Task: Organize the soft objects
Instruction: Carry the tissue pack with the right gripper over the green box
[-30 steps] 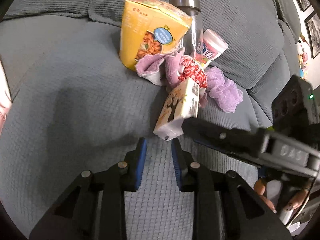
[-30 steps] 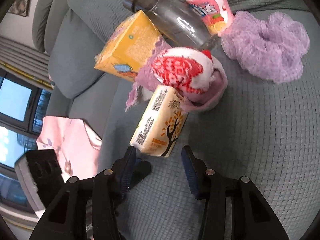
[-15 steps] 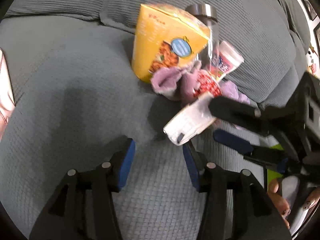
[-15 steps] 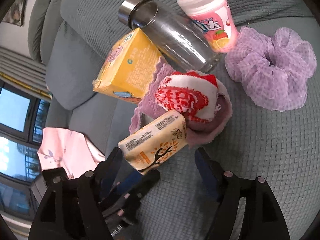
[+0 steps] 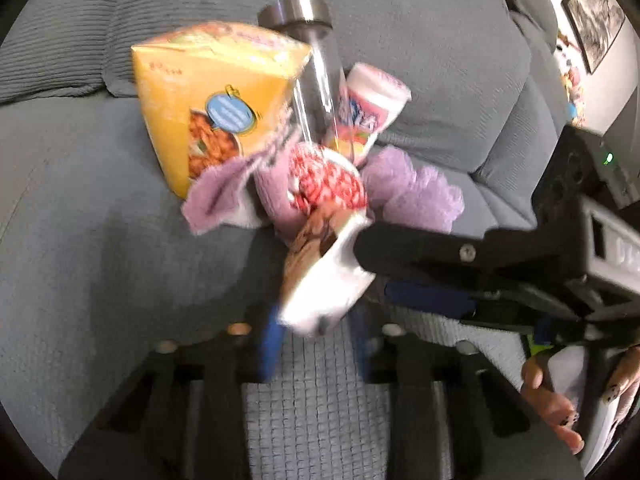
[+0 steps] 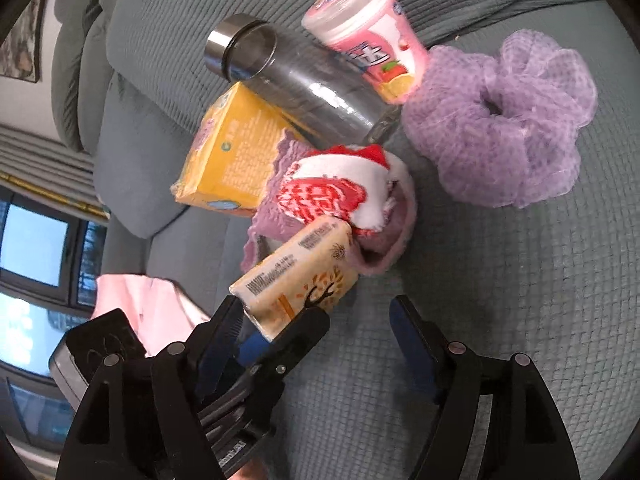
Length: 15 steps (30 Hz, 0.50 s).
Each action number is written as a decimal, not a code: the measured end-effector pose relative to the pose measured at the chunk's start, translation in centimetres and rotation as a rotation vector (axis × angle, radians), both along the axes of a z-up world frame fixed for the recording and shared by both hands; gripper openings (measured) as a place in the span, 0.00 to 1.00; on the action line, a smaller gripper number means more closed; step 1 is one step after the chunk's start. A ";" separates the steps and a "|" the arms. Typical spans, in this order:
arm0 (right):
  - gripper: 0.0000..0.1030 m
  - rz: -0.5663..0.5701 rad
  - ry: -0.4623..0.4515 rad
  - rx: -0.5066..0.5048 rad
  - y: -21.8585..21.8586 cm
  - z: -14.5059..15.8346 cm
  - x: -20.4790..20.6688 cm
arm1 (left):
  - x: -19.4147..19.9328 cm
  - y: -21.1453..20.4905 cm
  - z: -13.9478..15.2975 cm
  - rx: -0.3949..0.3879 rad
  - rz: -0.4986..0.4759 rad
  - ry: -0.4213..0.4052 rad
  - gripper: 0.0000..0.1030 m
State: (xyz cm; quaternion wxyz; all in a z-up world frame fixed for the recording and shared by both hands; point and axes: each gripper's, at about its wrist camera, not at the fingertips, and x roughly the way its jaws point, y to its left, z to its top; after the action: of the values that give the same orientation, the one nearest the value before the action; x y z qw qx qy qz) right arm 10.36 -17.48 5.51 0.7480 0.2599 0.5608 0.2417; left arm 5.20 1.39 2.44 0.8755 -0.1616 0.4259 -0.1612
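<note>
A tissue pack point(image 5: 320, 280) with a tree print is lifted off the grey sofa. Its white end sits between the blue pads of my left gripper point(image 5: 314, 344), whose jaws are closing on it. In the right wrist view the tissue pack point(image 6: 300, 280) leans against a red-and-white sock point(image 6: 332, 196) lying in a lilac cloth point(image 6: 384, 248). My right gripper point(image 6: 316, 320) stands open around the pack's end; one of its fingers point(image 5: 400, 246) touches the pack's side. A purple scrunchie point(image 6: 500, 128) lies to the right.
A yellow box point(image 5: 200, 92), a clear bottle with a steel cap point(image 6: 300, 84) and a pink tub point(image 6: 372, 48) lean against the sofa back point(image 5: 400, 20). A pink cloth point(image 6: 148, 308) lies at the left. A hand point(image 5: 552, 412) shows at the lower right.
The right gripper's jaws have spread off the tissue pack. The left gripper opened, moved in under the pack's end and closed around it. The pack has tipped over.
</note>
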 end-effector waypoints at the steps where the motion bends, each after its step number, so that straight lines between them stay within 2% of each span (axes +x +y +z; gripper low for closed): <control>1: 0.74 0.003 0.000 0.010 -0.3 -0.1 0.1 | -0.2 0.0 0.1 0.001 0.003 -0.006 0.22; 4: 0.74 0.006 -0.003 0.068 -0.7 -0.1 -0.2 | -1.0 -0.4 1.0 -0.021 -0.018 -0.027 0.20; 6: 0.73 0.010 -0.027 0.078 -0.9 0.5 -0.7 | -1.6 -1.1 1.8 -0.004 -0.017 -0.047 0.20; 9: 0.68 -0.001 -0.077 0.083 -1.7 2.1 -1.9 | -2.8 -2.5 3.8 -0.026 -0.058 -0.091 0.20; 15: 0.67 -0.106 -0.221 0.116 -6.1 7.0 -4.6 | -5.1 -6.9 9.0 0.009 -0.136 -0.209 0.20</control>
State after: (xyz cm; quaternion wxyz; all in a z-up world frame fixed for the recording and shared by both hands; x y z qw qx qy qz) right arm 5.77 -23.53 12.47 0.8007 0.3037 0.4456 0.2610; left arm 0.12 -5.47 11.43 0.9029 -0.1108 0.3429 -0.2342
